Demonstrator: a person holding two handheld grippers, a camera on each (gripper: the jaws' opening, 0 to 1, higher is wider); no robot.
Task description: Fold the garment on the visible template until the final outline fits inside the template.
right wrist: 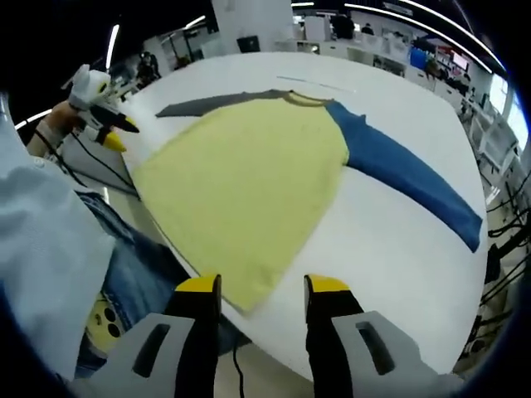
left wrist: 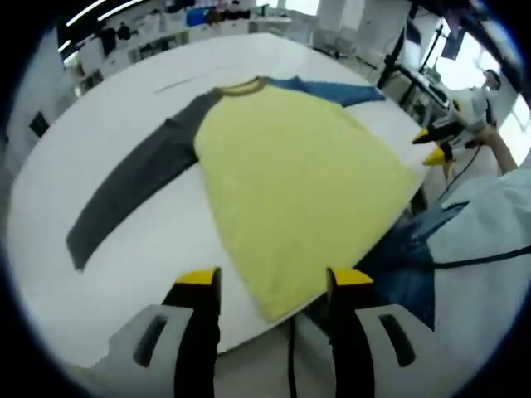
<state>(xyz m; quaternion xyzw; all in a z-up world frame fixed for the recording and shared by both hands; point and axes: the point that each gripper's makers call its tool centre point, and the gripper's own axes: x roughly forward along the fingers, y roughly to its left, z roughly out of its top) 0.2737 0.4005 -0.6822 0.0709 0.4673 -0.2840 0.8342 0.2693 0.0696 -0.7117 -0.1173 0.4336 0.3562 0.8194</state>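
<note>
The right gripper (right wrist: pixel 261 290) is seen at the bottom of the right gripper view with its yellow-tipped jaws parted and nothing between them, positioned just off the near edge of the white table (right wrist: pixel 398 249). A garment (right wrist: pixel 249 182) with a yellow body is laid flat on the table, its blue sleeve (right wrist: pixel 406 178) extended to the right and its grey sleeve (right wrist: pixel 207 104) extended to the left. The left gripper (right wrist: pixel 108 133) is seen at upper left beyond the table edge, and a person's light sleeve (right wrist: pixel 41 249) and jeans (right wrist: pixel 133 265) are visible at left.
</note>
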